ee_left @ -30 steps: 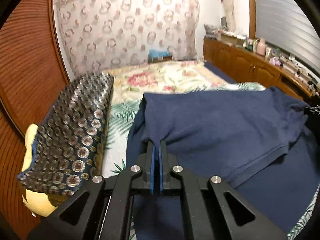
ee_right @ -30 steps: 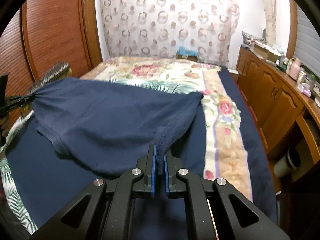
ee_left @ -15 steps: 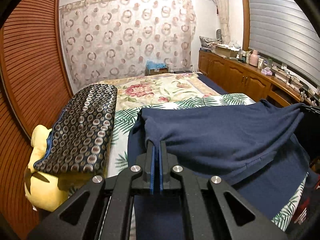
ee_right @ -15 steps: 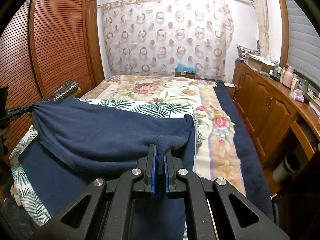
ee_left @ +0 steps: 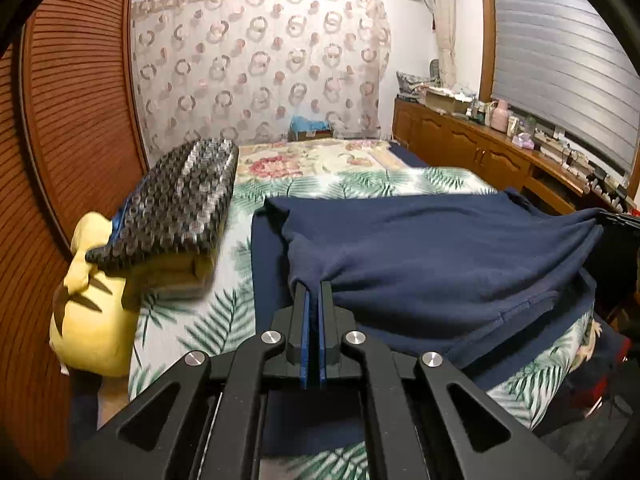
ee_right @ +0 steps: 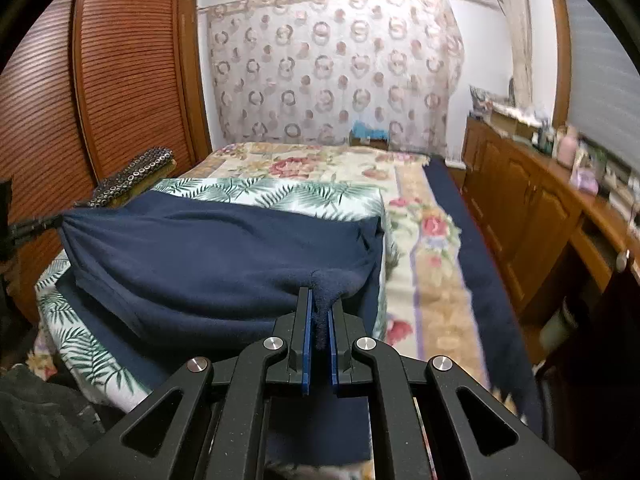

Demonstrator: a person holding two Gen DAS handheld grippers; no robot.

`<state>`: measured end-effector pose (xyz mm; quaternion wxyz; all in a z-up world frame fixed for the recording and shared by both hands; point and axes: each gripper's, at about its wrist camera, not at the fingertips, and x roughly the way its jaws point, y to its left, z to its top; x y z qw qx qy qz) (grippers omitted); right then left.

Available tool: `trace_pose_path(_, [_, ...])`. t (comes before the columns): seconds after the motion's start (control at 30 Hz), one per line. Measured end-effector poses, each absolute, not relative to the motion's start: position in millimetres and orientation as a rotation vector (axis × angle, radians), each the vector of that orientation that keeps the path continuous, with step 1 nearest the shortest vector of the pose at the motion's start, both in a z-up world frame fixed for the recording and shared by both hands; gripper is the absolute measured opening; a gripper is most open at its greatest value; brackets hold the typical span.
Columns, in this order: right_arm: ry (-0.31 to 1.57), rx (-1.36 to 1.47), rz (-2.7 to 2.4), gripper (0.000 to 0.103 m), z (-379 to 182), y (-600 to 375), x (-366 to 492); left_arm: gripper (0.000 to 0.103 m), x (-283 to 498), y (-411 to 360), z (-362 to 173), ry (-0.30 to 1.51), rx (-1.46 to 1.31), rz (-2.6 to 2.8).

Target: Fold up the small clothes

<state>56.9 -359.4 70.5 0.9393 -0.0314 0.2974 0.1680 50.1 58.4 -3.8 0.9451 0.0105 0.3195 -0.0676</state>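
Got my left gripper (ee_left: 314,292) pinched tight on one corner of the navy garment (ee_left: 420,256) and my right gripper (ee_right: 318,300) clamped on the other, cloth stretched between them above the floral bedspread (ee_right: 424,248), patterned pillow (ee_left: 184,200) off left.

The right gripper (ee_right: 319,300) pinches a bunched corner of the navy garment (ee_right: 216,256), which stretches across the leaf-print bedspread (ee_right: 280,194) to the left gripper (ee_right: 56,222) clamping its far corner, beside the louvered wardrobe (ee_right: 132,72).
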Motion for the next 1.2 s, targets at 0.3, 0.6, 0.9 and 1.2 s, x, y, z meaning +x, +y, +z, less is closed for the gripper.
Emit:
trace_pose_path(0.3, [0.672,-0.055,0.31,0.008,56.1,-355.7,73.0,0.004,46.3,54.6,-34.2,0.708,0.01,-0.149])
trace_pose_path(0.6, [0.624,-0.11,0.22,0.05,77.3,-334.8,55.0,0.052,32.2,51.0,-28.8,0.672,0.037,-0.166])
trace_pose_path(0.9, [0.536,-0.137,0.273,0.066,77.2,-291.7,58.2,0.079,33.2,52.5,-39.7,0.69,0.029,-0.129])
trace_pose_path(1.2, [0.572,-0.146,0.446,0.066,40.4,-212.7,89.6,0.079,32.7,56.6,-54.8,0.718,0.014,-0.108])
